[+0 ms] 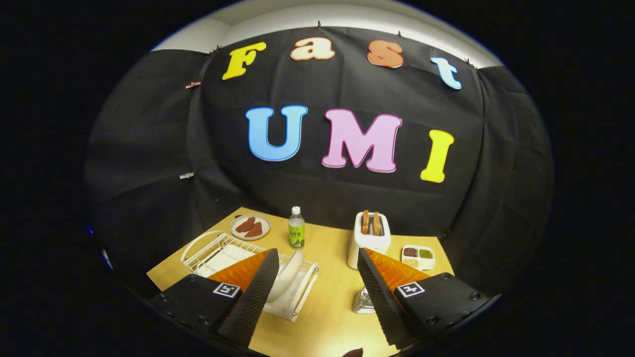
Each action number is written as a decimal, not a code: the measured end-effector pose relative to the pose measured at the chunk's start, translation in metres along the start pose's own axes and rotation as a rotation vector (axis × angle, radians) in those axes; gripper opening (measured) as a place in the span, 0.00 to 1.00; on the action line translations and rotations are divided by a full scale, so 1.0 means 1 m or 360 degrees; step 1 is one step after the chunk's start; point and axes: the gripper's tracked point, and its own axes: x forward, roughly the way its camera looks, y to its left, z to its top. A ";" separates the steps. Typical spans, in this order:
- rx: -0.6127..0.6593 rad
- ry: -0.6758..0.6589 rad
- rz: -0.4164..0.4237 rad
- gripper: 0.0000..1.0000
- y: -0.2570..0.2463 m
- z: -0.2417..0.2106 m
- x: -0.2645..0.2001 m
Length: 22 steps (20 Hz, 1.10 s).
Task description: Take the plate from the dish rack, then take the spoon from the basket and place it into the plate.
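Gripper (313,277) — one two-finger unit, hand-held, seen from its own camera looking forward along the fingers. Fingers (250,302): two, spread wide apart, nothing gripped between them. Inner faces ribbed, turned toward each other, each tapering to a point at the far end. Bases: blocky housings — each carries a square printed marker on top. Pose: raised, tilted downward.
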 end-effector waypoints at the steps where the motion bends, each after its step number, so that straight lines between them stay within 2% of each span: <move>1: 0.0001 0.0069 -0.0003 0.98 0.009 -0.011 0.014; 3: 0.0018 0.0203 -0.0043 0.98 0.023 -0.036 0.045; 7: 0.0071 0.0433 -0.0222 0.97 0.023 -0.089 0.103; 11: 0.0222 0.0636 -0.0291 0.93 0.030 -0.137 0.135; 13: 0.0306 0.0708 -0.0305 0.82 0.035 -0.155 0.144; 14: 0.0334 0.0726 -0.0310 0.73 0.039 -0.160 0.148; 16: 0.0324 0.0740 -0.0353 0.48 0.037 -0.165 0.153; 17: 0.0323 0.0728 -0.0383 0.40 0.035 -0.162 0.152; 19: 0.0271 0.0688 -0.0479 0.34 0.026 -0.151 0.150; 22: 0.0165 0.0584 -0.0546 0.27 0.022 -0.125 0.154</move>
